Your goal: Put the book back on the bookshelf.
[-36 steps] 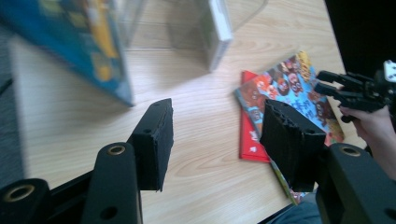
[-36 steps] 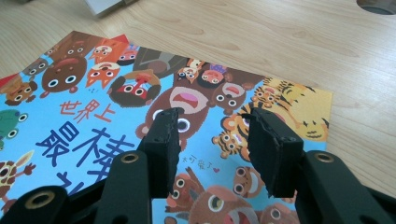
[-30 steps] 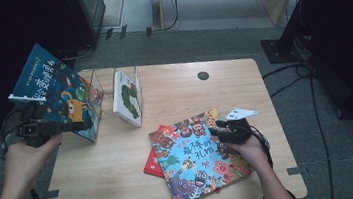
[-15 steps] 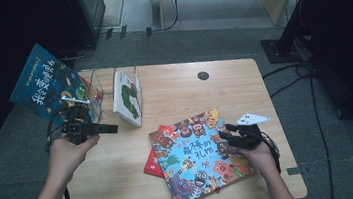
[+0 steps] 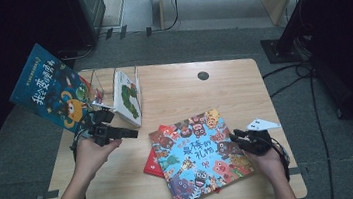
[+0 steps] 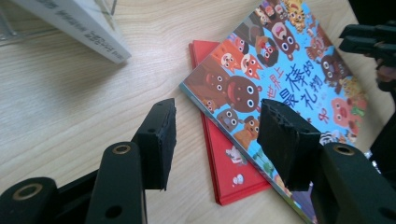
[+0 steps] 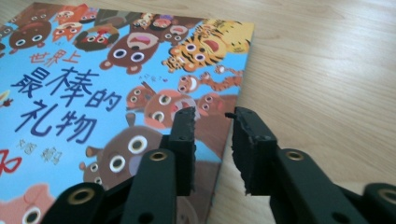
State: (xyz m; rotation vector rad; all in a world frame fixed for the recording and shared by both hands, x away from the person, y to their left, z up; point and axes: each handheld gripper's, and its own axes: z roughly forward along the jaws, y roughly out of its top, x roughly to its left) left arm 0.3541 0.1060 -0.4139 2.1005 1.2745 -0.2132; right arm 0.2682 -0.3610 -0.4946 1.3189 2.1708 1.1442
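Right gripper (image 5: 237,139) sits low at the right edge of the blue picture book (image 5: 201,154), jaws narrow; they have just been closing. In the right gripper view (image 7: 212,116) the two black jaws straddle the book's right edge, one over the cover, one over bare wood; whether the pads pinch the cover I cannot tell.

Left gripper (image 5: 130,133), held level above the left half of the table (image 5: 183,86), points toward the book stack. Jaws stand fairly wide, nothing between them. In the left gripper view (image 6: 215,135) the gap frames the near corner of the stack.

Things, largest first:
- Table: pale wood, rounded corners, a dark round hole (image 5: 203,76) near the far edge.
- Dark blue book (image 5: 49,94): propped at the table's far left corner, tilted, cover facing the camera, partly overhanging the edge.
- Blue picture book: flat on the table right of centre, cover up, crowded with cartoon animals and large characters; turned slightly askew to the table edge.
- Red book (image 5: 152,162): flat beneath the blue picture book, its left strip showing; in the left gripper view (image 6: 224,168) its edge juts past the blue cover.
- White book (image 5: 128,96): leaning on edge in a clear stand (image 5: 93,81), just right of the dark blue book.
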